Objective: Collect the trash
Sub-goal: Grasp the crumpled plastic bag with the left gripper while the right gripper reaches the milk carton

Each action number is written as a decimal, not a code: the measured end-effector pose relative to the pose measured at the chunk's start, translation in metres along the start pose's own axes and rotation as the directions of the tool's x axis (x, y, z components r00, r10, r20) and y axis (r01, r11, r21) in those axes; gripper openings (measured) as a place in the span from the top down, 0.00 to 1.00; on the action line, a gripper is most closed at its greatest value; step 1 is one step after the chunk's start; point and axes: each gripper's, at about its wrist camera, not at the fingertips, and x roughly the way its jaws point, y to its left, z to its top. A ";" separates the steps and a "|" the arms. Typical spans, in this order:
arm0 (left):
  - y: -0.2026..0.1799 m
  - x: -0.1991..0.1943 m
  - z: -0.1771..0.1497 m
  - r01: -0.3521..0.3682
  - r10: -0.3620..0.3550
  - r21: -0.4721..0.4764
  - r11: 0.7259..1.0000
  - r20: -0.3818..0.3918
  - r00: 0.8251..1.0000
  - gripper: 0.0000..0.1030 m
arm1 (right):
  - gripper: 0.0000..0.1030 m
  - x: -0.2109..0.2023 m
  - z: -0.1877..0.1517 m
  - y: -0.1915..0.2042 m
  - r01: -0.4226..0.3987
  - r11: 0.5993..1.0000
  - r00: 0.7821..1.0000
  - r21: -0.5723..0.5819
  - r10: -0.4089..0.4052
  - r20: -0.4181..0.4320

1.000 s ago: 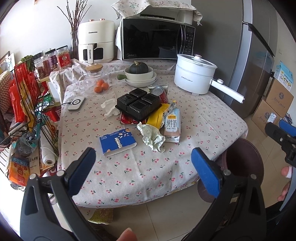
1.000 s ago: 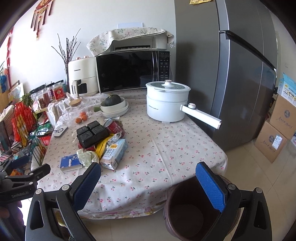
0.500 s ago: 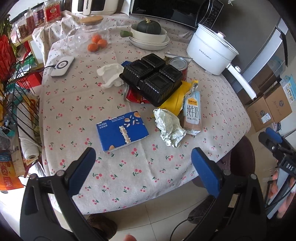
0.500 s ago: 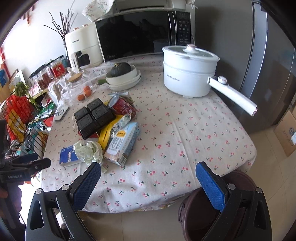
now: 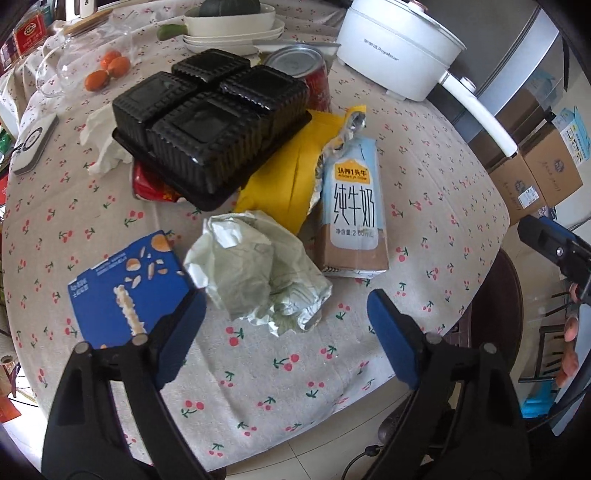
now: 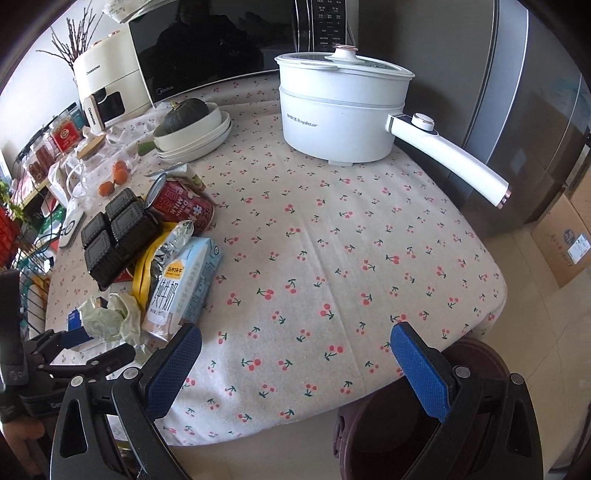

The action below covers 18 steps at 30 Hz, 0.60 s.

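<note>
Bowls (image 5: pixel 229 26) stacked near the back of the table (image 6: pixel 332 258) hold a dark green squash (image 6: pixel 186 114), and a clear glass jar (image 5: pixel 79 62) with a wooden lid has small oranges (image 5: pixel 107 70) inside. A white electric pot (image 6: pixel 341 110) stands shut under its lid, so its contents cannot be seen. A dark brown bin (image 6: pixel 388 435) sits on the floor at the near table edge; what it holds cannot be made out. The trash lies in a cluster on the cherry-print cloth: a crumpled pale green wrapper (image 5: pixel 255 273), creased and foil-lined, lies closest to the near edge, touching a flattened blue snack box (image 5: pixel 125 288) on one side and near a milk carton (image 5: pixel 352 214) lying on its side with a torn-open top on the other. Behind them a yellow bag (image 5: pixel 284 184) lies under a black four-cell plastic tray (image 5: pixel 210 118) turned upside down, with a red can (image 5: pixel 306 70) tipped on its side and a white tissue (image 5: pixel 103 144) next to the tray. The left gripper (image 5: pixel 286 317) hangs just over the wrapper, its jaws spread but having just narrowed a little, with the wrapper's near edge between the blue pads and neither pad pressing it. The right gripper (image 6: pixel 295 354) is spread wide over bare cloth, with nothing in it.
</note>
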 end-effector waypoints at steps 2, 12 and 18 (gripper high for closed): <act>-0.002 0.005 0.002 -0.020 0.020 0.020 1.000 -0.007 1.000 0.16 | 0.00 0.003 0.000 -0.001 0.005 1.000 1.000 -0.002 -0.005 -0.005; 0.019 -0.007 0.001 0.029 -0.029 -0.015 0.999 0.011 1.000 0.58 | 0.00 0.016 0.000 0.009 -0.019 1.000 0.999 0.009 0.020 -0.038; 0.046 -0.046 -0.011 0.048 -0.043 -0.061 0.997 0.087 0.995 0.58 | 0.00 0.033 0.004 0.034 -0.080 0.996 0.995 0.034 0.082 -0.062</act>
